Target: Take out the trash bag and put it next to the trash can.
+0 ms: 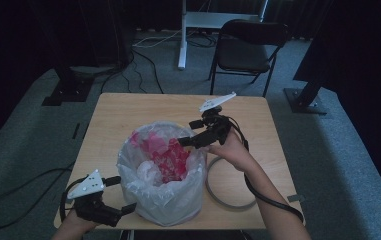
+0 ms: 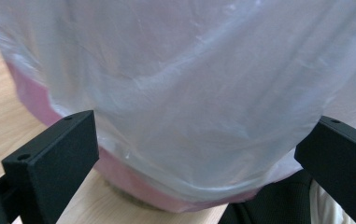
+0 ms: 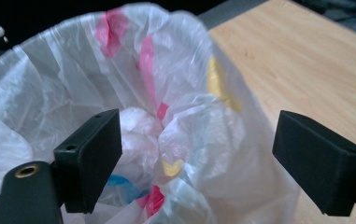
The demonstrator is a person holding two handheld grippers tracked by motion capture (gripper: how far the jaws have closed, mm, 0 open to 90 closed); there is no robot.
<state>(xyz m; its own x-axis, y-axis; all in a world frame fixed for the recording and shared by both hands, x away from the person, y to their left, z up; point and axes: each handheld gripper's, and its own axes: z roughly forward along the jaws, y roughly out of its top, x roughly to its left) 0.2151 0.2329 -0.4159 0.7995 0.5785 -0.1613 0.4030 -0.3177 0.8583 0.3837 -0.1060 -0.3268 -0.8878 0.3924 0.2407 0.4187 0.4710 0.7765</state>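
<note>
Dim room, dark curtains, a folding chair [image 1: 248,47] at twelve o'clock beyond the small wooden table [image 1: 128,107]. On that table, near its front edge, stands a pink bin [image 2: 31,95] lined with a clear bag [image 1: 160,200]. The bag's rim is folded down over the bin's outside and hangs almost to the base, so the lining looks done. Inside lie crumpled plastic scraps [image 3: 166,140], white with pink and yellow patches, so the bin is already partly filled.

At two o'clock of the bin, the right gripper [image 1: 184,142] hovers over the rim, pointing inward. Its jaws stand wide apart with nothing pinched between them. At seven o'clock, the left gripper [image 1: 120,194] faces the bin's side low down, jaws spread on either side of the bag wall, pads not pressing it as far as I can tell.

A grey ring [image 1: 228,197] lies flat on the table at four o'clock, just beside the bin. I'd judge what's left is gathering the bag or fitting that ring; neither has begun.
</note>
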